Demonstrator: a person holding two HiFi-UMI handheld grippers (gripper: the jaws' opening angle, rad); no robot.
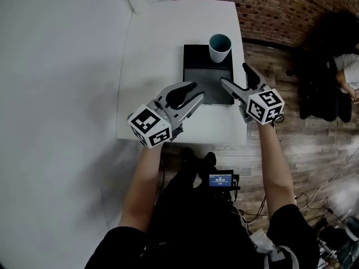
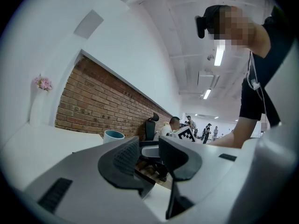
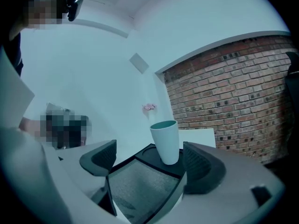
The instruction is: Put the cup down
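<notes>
Forearms (image 1: 145,178) stretch forward, right claw (image 1: 233,74) gaping empty before the cup (image 1: 220,47), left claw (image 1: 197,91) narrowly parted, empty.

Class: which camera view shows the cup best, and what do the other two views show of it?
The right gripper view: the cup stands whole and upright on the dark tray, side and rim clear. The head view shows it small, from above. The left gripper view shows only its top.
</notes>
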